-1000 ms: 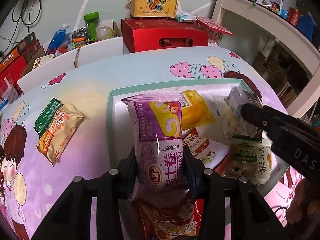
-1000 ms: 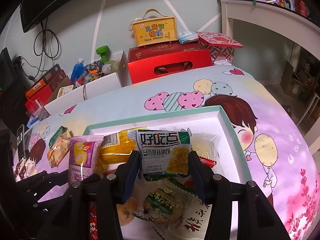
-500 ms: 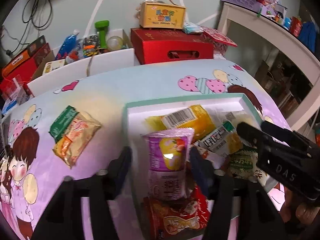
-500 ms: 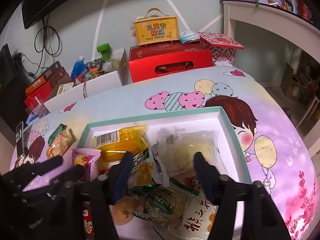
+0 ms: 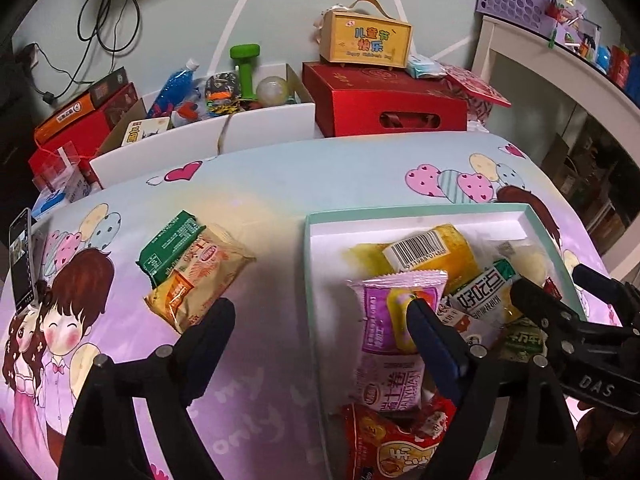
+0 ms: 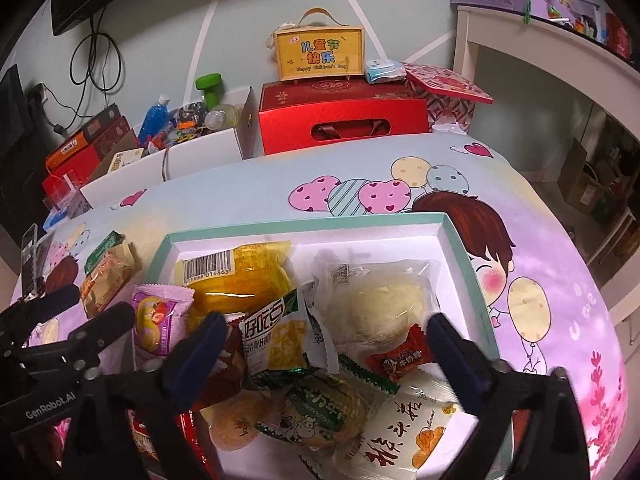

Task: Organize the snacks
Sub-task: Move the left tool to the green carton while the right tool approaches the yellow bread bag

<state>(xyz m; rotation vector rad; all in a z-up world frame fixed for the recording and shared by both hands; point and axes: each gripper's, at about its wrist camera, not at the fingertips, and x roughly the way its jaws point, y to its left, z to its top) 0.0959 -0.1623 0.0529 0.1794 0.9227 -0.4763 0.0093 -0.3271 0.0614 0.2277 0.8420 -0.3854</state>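
Your left hand-held gripper (image 5: 320, 328) spread wide, holding nothing; right hand-held gripper (image 6: 324, 344) likewise apart above tray (image 6: 464, 256); purple snack (image 5: 394, 320) lying in tray.

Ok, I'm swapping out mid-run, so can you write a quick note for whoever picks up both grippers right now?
Left hand-held gripper: open, empty, straddling the left wall of the teal-rimmed white tray.
Right hand-held gripper: open, empty, over the tray's pile.
In the tray: purple swiss-roll packet, green-and-white cracker packet, yellow cake packet and others.
Left to do: the orange-tan snack packet and the dark green packet beneath it lie on the cartoon tablecloth, left of the tray.
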